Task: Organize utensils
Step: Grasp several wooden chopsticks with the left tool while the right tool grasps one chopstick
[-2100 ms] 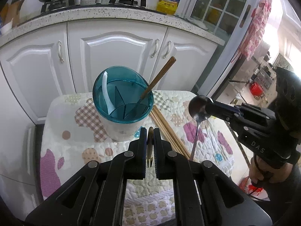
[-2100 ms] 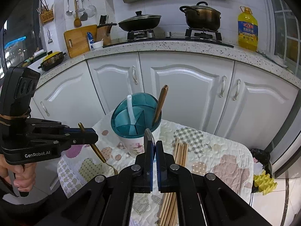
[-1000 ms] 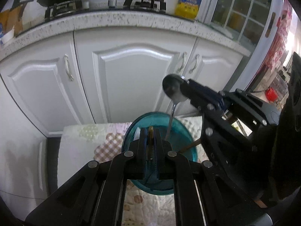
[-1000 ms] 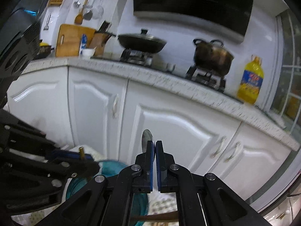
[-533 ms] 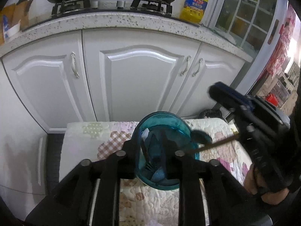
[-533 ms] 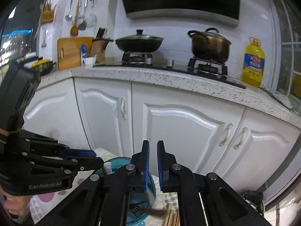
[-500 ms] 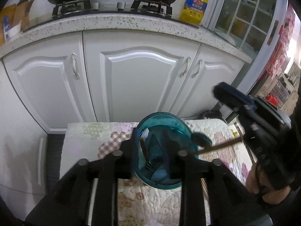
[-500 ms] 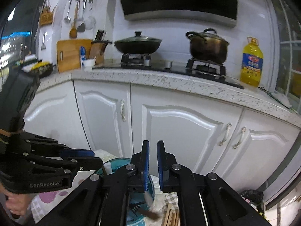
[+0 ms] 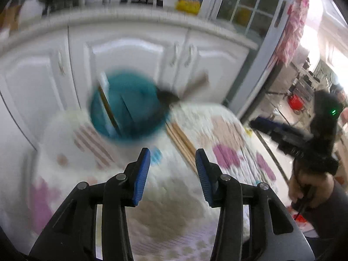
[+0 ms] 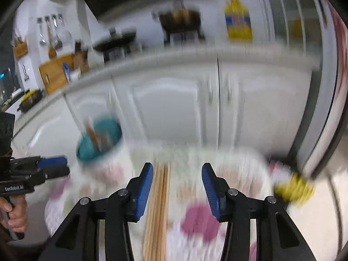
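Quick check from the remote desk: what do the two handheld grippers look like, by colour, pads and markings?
Both are black plastic with ribbed blue pads: left gripper, right gripper. White "GenRobot.AI" lettering shows on the left one's side; a green light glows on the right one's body.

I get heavy motion blur in both wrist views: the teal utensil holder (image 9: 128, 108) smears into a soft blob, and the white cabinet doors (image 9: 130, 65) behind it streak sideways. Only my own gripper fingers (image 9: 142, 174) stay sharp. Daylight floods in right of the holder, washing out the doorway. Fisheye bending curves the countertop above, with black vignette at every corner
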Demonstrator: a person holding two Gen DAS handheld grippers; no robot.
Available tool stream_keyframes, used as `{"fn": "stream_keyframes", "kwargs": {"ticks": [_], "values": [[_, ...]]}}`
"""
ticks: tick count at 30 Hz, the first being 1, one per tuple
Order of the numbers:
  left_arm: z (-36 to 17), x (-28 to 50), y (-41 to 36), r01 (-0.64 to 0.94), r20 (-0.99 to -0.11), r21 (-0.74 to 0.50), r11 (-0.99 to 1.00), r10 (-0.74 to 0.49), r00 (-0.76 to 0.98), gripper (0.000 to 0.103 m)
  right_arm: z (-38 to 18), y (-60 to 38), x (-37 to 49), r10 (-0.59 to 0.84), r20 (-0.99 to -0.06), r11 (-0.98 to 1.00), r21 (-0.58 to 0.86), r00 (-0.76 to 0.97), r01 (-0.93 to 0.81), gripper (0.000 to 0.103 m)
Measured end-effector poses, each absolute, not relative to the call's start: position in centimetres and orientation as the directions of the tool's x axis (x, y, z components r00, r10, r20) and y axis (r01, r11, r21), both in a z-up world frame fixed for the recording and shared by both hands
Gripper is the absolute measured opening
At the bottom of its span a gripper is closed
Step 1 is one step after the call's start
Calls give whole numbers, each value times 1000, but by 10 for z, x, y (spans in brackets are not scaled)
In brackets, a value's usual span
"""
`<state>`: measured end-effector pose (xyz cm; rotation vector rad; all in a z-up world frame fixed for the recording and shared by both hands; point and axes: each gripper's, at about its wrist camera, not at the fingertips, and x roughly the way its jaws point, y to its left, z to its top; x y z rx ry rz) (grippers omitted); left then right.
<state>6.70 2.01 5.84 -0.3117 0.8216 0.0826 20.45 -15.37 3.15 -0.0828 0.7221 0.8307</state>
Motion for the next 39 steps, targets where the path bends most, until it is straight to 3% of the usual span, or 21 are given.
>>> {"fn": "stream_keyframes", "kwargs": {"ticks": [3,7,12,23,32,39], "values": [[14,74,-2,-211,-769,-251,945,-62,636,42,-17,-154,200,639,-703,653,283,312,-702,41],[-14,89,-24,-208,-776,-284,936,-97,623,42,-42,-146,194,650,-721,627,328,242,-707,40],[-25,108,-35,-244,-794,-225,943,-32,607,42,-49,-134,202,628,-732,642,298,262,-706,38],[-35,103,-8,-337,-805,-236,911,11,594,42,-60,-67,277,609,-750,640,270,260,-720,31],[-25,92,-16,-311,-777,-217,926,30,629,42,-65,-33,297,509,-818,653,165,268,-739,28],[-29,100,-10,-343,-793,-228,911,31,608,42,-65,-3,279,395,-848,636,-25,354,-771,26]]}}
